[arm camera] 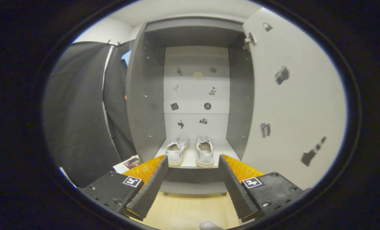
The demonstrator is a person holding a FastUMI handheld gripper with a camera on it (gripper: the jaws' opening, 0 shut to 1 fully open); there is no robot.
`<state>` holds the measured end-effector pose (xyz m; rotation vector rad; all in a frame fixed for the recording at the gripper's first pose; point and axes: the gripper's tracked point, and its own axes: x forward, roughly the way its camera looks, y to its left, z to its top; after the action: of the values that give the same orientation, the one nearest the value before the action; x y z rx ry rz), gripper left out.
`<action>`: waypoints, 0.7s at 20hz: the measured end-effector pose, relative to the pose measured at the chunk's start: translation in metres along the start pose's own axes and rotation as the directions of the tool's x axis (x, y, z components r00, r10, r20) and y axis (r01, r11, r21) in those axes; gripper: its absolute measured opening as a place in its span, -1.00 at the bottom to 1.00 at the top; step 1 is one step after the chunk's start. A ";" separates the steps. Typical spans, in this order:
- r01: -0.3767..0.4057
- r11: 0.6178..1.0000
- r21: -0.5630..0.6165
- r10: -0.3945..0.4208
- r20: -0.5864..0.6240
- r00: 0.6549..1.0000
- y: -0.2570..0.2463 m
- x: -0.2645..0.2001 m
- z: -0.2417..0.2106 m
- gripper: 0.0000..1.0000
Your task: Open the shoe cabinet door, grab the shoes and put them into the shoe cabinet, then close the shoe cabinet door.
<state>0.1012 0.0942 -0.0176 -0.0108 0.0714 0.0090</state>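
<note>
1. Far left: black cloth wall [78, 121] hangs beside the cabinet. A magazine or printed sheet [127, 164] lies on the floor at its foot, just left of the left finger.
2. Shoe cabinet [143, 105] stands open, grey side panels, pale back panel. Small dark stickers [207, 106] are scattered over the back panel.
3. Pair of shoes [191, 151] sits on the cabinet's bottom shelf [223, 150], 2 pale canvas shoes side by side, heels toward the front edge, toes toward the back. The left shoe is angled slightly; the right shoe sits straighter. The 2 are close but apart.
4. Gripper [193, 161]: fingers spread wide, nothing between them. Tips sit just short of the shelf's front edge, 1 on either side of the shoes, touching neither.
5. Pale wood floor [190, 210] shows between the fingers, below the cabinet's base.
6. Right: cabinet door [292, 105] swung fully open, pale inner face toward me, with a few more dark stickers on it. Hinge [249, 40] visible at its top corner against the cabinet's side.
</note>
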 end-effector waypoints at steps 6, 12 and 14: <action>-0.039 0.999 0.015 0.038 0.072 0.997 -0.026 -0.117 0.011 0.99; -0.005 1.000 0.018 0.004 0.107 0.994 -0.077 -0.209 0.013 0.99; 0.029 0.999 0.019 -0.031 0.122 0.992 -0.101 -0.234 0.015 1.00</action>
<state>-0.1306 -0.0089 0.0154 0.0057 -0.0517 -0.0209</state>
